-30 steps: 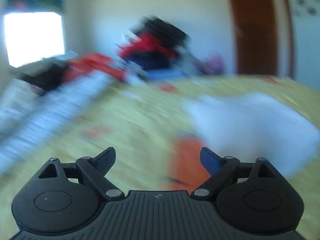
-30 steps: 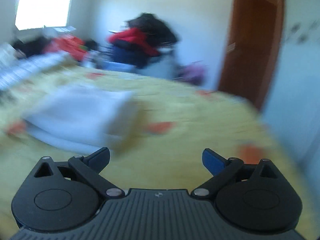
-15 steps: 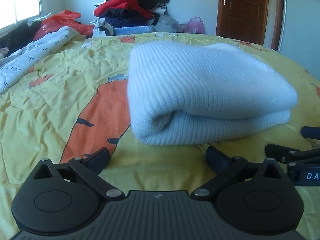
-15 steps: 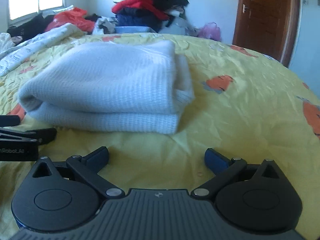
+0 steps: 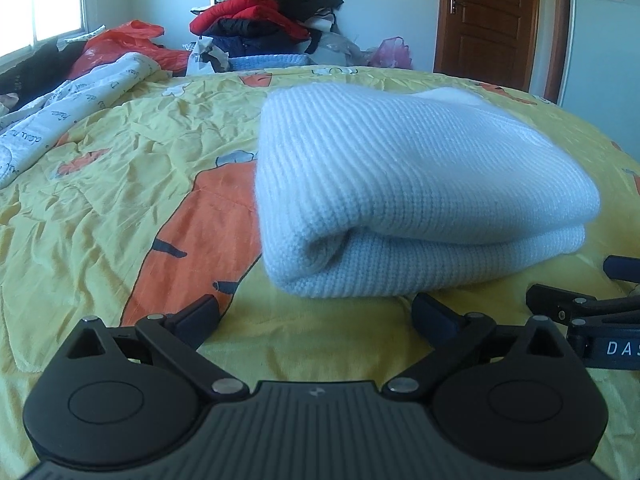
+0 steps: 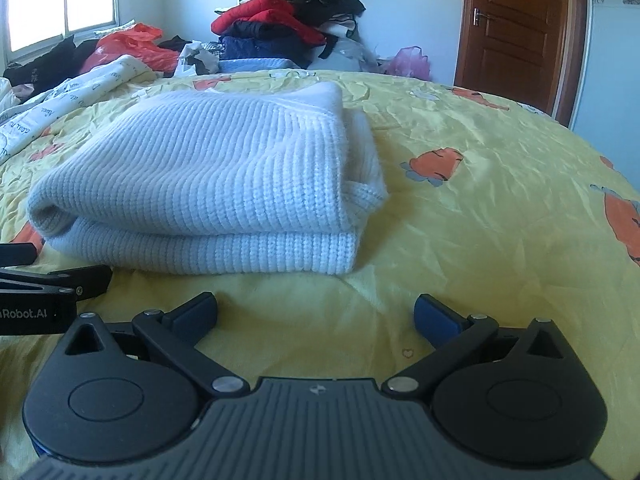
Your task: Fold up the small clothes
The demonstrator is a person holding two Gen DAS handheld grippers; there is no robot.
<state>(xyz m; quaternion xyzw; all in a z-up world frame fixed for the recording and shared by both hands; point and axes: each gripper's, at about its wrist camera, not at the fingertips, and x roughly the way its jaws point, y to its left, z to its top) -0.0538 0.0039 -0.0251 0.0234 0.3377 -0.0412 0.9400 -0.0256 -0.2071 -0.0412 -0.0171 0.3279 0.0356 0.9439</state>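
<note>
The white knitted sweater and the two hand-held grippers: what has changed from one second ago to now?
One second ago both views were blurred by fast motion. Now the left hand-held gripper and right hand-held gripper sit low and steady, open, before the folded white sweater. From half a second ago nothing visibly changed. Nothing was grasped; the sweater stayed folded on the yellow bedsheet.

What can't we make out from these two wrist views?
- Back of the folded white sweater: hidden by its own bulk in both views.
- Right tool in the left wrist view: cut off by the right edge.
- Left tool in the right wrist view: cut off by the left edge.
- Clothes pile: items overlap, so they cannot be counted.
</note>
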